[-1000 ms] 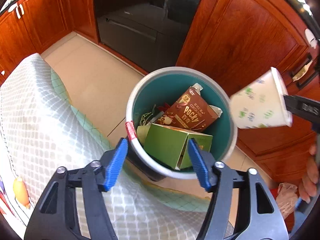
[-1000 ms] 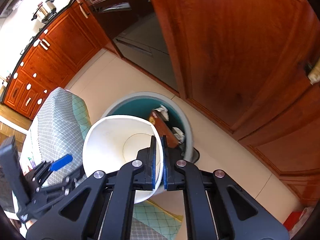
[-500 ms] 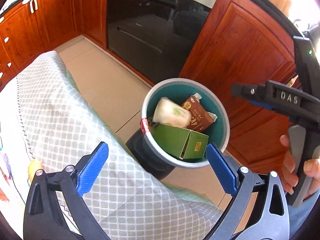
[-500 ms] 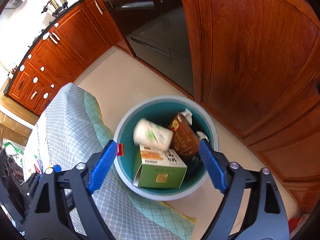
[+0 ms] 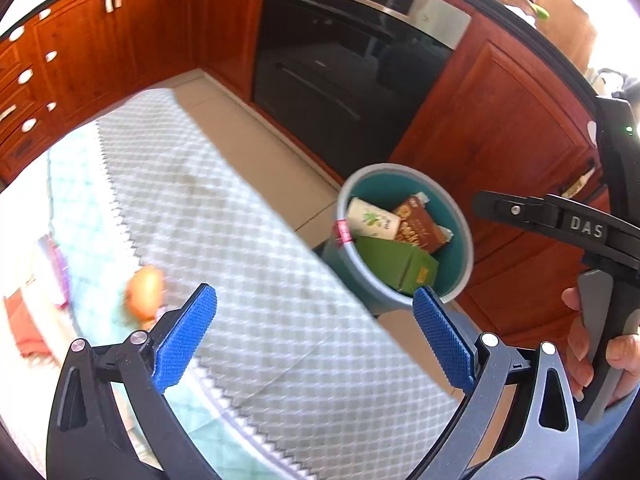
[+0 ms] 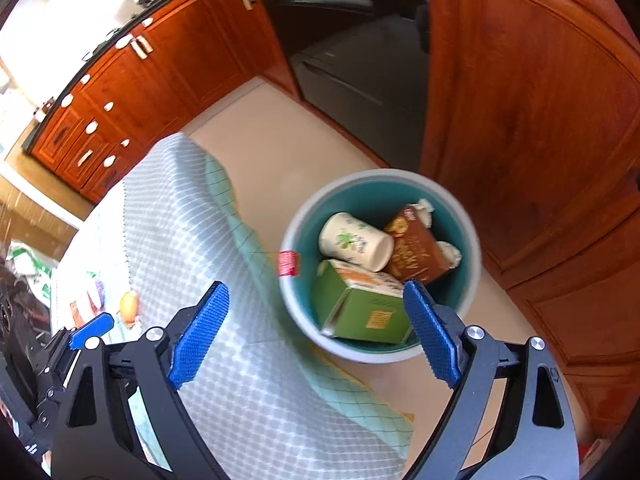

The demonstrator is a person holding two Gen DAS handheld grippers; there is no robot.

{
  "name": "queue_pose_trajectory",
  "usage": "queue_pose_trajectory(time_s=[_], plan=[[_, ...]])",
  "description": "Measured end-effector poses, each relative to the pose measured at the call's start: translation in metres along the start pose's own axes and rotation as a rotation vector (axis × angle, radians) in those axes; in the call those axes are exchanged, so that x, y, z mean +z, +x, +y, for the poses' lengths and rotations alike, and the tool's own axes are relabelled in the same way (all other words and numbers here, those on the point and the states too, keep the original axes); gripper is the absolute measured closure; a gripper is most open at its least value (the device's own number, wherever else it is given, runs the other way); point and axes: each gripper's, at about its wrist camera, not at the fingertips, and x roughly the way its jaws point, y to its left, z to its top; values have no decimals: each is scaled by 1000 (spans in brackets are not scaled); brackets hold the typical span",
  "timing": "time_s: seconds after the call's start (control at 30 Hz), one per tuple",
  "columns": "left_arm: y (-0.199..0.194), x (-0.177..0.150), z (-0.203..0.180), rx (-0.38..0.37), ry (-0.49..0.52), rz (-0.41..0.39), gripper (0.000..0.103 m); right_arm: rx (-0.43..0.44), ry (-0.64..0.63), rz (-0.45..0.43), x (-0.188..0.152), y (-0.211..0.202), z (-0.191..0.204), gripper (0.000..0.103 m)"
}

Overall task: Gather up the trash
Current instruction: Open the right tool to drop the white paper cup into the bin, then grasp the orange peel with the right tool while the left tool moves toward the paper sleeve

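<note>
**Cup binned; both grippers empty**

White paper cup with green print (image 6: pixel 355 241) lies in the round teal-lined bin (image 6: pixel 380 178) beside a green carton (image 6: pixel 362 308) and brown snack box (image 6: pixel 416 254).

Left gripper (image 5: pixel 316 338) wide open, empty. Right gripper (image 6: pixel 316 334), jaws just opened further, nothing between them.

Remaining: an orange blur (image 5: pixel 145 291) on the checked tablecloth (image 5: pixel 248 264); cannot tell whether it is trash.

Only the left view shows a hand (image 5: pixel 600 360) on the right tool.

The pads on my left gripper (image 5: pixel 314 336) and my right gripper (image 6: pixel 316 328) are bright blue with a fine knurled texture, on black frames. At one o'clock from my right tongs, the bin (image 6: pixel 476 248) is pale grey outside and teal inside. In it lie a white cup (image 6: pixel 354 240) printed with green leaves, a brown snack box (image 6: pixel 416 254) and a green carton (image 6: pixel 360 312). The tablecloth (image 6: pixel 176 216) is pale grey-white diamond check over mint green. The cabinets (image 6: pixel 532 92) are reddish-brown wood.
</note>
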Motion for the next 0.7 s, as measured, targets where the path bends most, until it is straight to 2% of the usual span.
queue_pose_trajectory(time_s=[0.3,0.47,0.6,0.7], plan=[[-36,-23,77,113,-107,-29,4,71,-73,32,-14,10,65,17],[-50,-41,127,135,-202,-39,4,116,-131,77,-28,29,109,17],[-52,-52,156,157,-240,-31,4,139,-176,120,-41,52,143,17],[-57,-64,178,143,-282,-39,4,157,-196,141,-50,67,166,17]])
